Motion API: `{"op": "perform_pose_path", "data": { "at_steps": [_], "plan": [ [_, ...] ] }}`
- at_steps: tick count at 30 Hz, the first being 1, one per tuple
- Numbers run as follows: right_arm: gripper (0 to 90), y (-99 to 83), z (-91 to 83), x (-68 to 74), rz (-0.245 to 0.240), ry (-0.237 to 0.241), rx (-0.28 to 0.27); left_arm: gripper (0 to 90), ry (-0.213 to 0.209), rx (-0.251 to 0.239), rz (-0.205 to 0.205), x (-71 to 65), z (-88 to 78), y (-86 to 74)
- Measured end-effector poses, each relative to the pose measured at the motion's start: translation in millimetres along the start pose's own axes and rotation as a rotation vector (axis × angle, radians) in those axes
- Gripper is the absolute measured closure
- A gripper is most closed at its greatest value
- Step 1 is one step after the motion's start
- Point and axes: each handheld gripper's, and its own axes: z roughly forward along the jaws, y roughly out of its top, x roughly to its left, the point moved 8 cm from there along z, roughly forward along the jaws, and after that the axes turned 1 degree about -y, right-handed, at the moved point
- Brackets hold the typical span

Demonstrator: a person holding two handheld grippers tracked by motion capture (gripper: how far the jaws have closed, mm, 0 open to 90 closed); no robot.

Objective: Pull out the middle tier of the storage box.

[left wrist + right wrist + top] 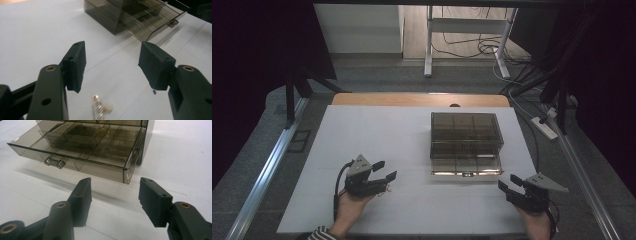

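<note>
Left tongs [384, 170]: jaws spread wide, nothing between them, low over the white counter [377, 135]. A small gold-coloured trinket [101, 107] lies on the counter just below and between the jaws.

Right tongs [509, 184]: jaws apart, empty, pointing at the smoky clear drawer box [466, 136].

Bottom drawer [75, 152]: pulled out towards the person, its divided compartments exposed, handle [53, 162] at front.
</note>
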Motion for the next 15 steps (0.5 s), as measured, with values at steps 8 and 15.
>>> {"op": "perform_pose_path", "data": {
  "at_steps": [8,15],
  "plan": [
    [37.1,-1.5,-3.4,4.9,-0.017,-0.002,-0.033,37.3,0.055,-0.049,-0.023,15.3,-27.9,-12.3],
    [33.5,-3.3,-8.0,7.7,-0.021,-0.006,-0.057,36.0,0.081,-0.071,-0.049,24.8,-44.4,-21.9]
  ]
}}
